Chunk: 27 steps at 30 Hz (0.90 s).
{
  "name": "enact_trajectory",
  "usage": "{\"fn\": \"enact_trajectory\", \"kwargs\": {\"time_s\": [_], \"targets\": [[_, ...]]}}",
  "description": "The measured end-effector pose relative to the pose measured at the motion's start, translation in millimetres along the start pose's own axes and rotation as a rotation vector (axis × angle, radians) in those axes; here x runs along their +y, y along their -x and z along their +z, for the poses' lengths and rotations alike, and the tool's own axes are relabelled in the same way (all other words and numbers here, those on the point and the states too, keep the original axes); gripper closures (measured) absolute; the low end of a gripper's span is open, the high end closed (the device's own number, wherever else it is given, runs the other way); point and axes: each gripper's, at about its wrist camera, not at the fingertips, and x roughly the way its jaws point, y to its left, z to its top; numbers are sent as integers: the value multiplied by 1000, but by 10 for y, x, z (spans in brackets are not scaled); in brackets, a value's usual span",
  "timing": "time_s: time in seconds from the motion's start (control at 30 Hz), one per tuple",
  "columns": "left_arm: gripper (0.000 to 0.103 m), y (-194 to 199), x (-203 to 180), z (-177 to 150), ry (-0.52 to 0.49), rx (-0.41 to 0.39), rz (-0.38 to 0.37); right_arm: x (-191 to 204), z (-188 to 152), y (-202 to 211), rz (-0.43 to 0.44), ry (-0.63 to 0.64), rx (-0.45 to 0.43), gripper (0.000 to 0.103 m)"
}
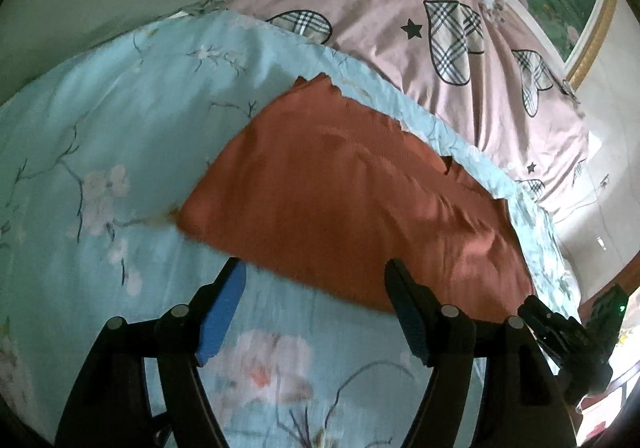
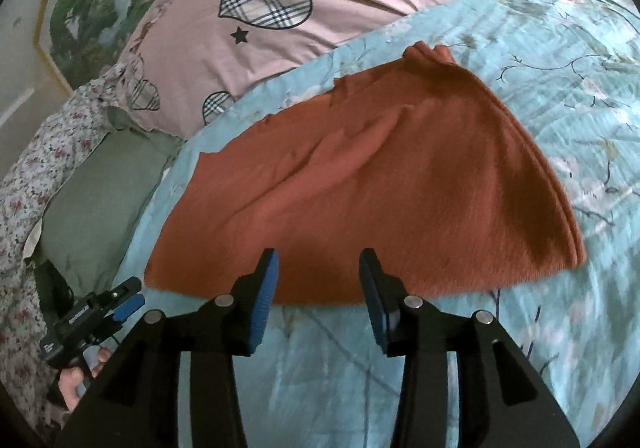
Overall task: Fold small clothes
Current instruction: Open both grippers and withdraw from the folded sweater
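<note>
Fig. Rust-orange knit garment lies flat on pale-blue floral quilt, just ahead of both tools; long axis runs left–right across the views. Left gripper: jaws wide apart, empty, poised over near hem w/ right finger over cloth, left finger over quilt. Right gripper: jaws moderately apart, empty, both tips over near hem approx. mid-length. Neither seen pinching fabric. Garment appears already doubled: layered edges at its right end in right-wrist view. Texture: fine rib knit, soft, shallow diagonal wrinkles; outline roughly wedge-shaped w/ ragged far edge. Behind: pink duvet w/ plaid hearts. Judgement: near hem is the likely grasp line; right gripper sits nearer.
</note>
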Motion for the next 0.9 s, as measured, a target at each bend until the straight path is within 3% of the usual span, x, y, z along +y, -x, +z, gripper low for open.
{"fn": "enact_trajectory", "kwargs": {"time_s": [0.23, 0.47, 0.7, 0.9], "targets": [[26, 14, 49, -45, 20, 7, -9, 3, -57, 55, 12, -17, 13, 55], [26, -51, 14, -58, 32, 25, -38, 29, -81, 71, 30, -27, 20, 42], [26, -363, 115, 58, 99, 61, -21, 40, -69, 102, 42, -29, 16, 41], [26, -597, 246, 281, 151, 21, -11, -14, -39, 83, 43, -47, 17, 40]]}}
